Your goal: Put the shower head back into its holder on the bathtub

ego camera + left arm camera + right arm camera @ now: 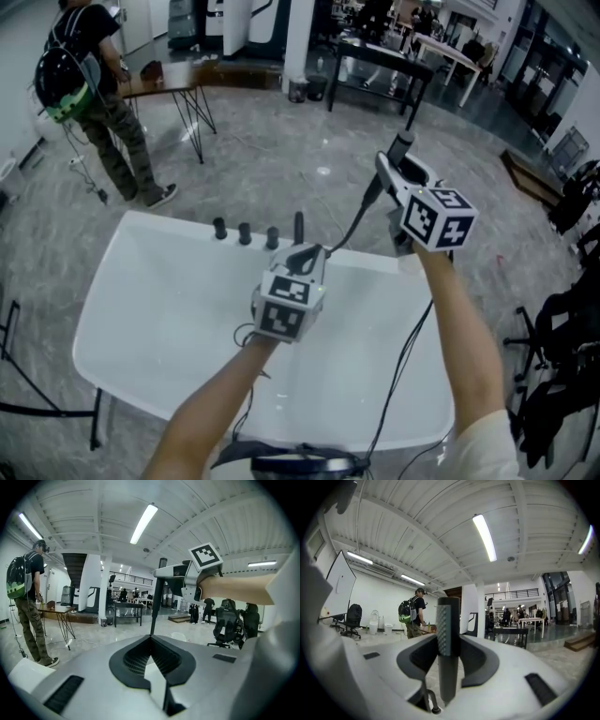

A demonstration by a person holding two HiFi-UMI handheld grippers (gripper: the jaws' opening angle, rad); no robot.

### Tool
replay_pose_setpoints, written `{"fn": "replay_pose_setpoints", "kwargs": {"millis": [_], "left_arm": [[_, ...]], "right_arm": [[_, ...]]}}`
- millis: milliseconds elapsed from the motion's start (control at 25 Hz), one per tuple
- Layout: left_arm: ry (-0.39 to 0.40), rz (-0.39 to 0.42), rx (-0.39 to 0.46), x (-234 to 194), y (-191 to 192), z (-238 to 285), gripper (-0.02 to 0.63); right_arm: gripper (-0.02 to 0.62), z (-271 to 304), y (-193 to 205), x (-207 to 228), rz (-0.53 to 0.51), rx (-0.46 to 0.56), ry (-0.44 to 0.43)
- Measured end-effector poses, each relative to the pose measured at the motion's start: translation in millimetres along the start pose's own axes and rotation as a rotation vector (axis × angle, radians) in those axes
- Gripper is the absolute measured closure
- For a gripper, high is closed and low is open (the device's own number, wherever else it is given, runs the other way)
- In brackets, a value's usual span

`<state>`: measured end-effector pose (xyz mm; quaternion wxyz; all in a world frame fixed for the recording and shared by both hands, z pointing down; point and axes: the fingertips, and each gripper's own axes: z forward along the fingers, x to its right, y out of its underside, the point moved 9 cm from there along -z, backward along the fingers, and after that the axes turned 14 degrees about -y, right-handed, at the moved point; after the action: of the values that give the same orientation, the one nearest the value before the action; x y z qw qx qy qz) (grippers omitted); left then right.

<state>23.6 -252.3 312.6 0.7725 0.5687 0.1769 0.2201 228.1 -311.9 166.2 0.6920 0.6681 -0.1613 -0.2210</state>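
Right claw (450, 644) is clamped on the near-upright shower head (400, 148), held above and to the right of its holder (298, 225) on the bathtub (169, 230) rim, where the closed left claw (307, 253) sits nearer.

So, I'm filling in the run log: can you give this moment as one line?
shower head: not yet docked | right claw: gripping it above bathtub far rim | left claw: shut on hose at rim

Left claw (150, 639) jaws seemingly together; right claw (168, 572) grips shower head (156, 603).
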Motion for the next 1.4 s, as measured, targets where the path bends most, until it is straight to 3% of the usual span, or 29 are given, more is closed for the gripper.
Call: {"fn": "replay_pose_setpoints", "kwargs": {"millis": [1400], "left_arm": [[-0.031,-0.017,-0.04,11,43,18,0.601]], "right_arm": [[0.446,2,117,2,0.059,-0.066,0.006]]}}
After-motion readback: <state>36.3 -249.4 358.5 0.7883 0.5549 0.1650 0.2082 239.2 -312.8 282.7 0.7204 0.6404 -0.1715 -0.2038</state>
